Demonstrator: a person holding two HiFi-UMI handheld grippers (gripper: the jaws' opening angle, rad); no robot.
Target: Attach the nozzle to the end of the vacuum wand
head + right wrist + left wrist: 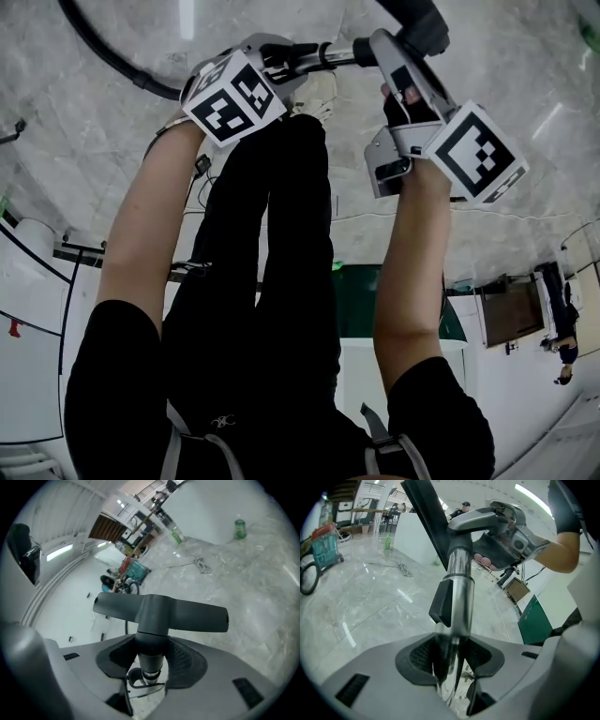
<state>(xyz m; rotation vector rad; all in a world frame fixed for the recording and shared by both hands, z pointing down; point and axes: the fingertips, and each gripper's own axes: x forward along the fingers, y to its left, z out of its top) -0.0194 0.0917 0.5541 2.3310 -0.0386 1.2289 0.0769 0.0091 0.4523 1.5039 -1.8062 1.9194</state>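
Left gripper (451, 656): clamped on the shiny wand (459, 588), to steady it.
Right gripper (152, 660): clamped on the nozzle (161, 613) by its neck, ready to push it on.

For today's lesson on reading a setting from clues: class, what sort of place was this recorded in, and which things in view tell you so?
Probably a large indoor hall or open workspace, not a home: a wide polished stone-look floor, white partition walls, and long ceiling strip lights.
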